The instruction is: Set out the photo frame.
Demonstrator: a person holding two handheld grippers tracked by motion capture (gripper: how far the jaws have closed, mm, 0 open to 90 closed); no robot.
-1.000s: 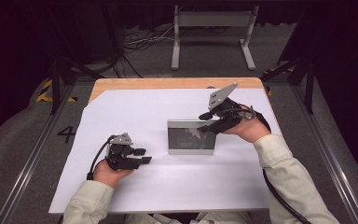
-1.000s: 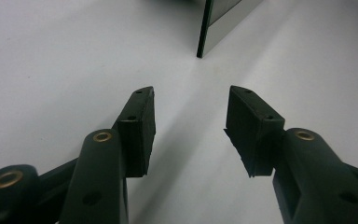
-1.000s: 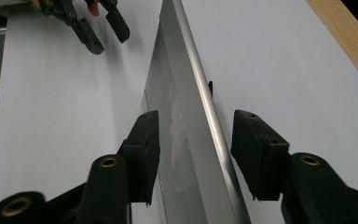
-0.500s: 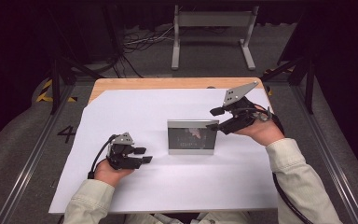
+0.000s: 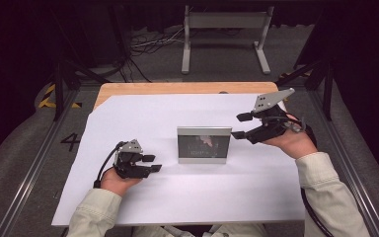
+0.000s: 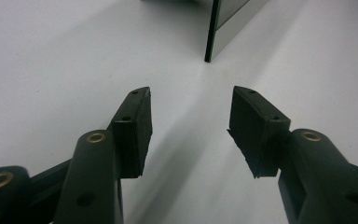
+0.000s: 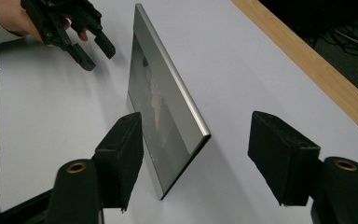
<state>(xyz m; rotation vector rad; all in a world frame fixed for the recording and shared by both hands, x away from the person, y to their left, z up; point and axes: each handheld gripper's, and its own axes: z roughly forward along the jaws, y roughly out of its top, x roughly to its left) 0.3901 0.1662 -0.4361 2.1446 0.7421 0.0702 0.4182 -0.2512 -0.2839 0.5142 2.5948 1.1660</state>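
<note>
The picture frame stands upright mid-surface between the claws; the left claw rests wide apart, empty, short of its left edge; the right claw (just widening) hovers off its right edge, touching nothing.

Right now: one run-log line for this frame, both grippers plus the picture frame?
picture frame: upright mid-sheet, free | left gripper: open, empty, jaws just widened | right gripper: open, empty, jaws just widened, beside frame's right edge
</note>
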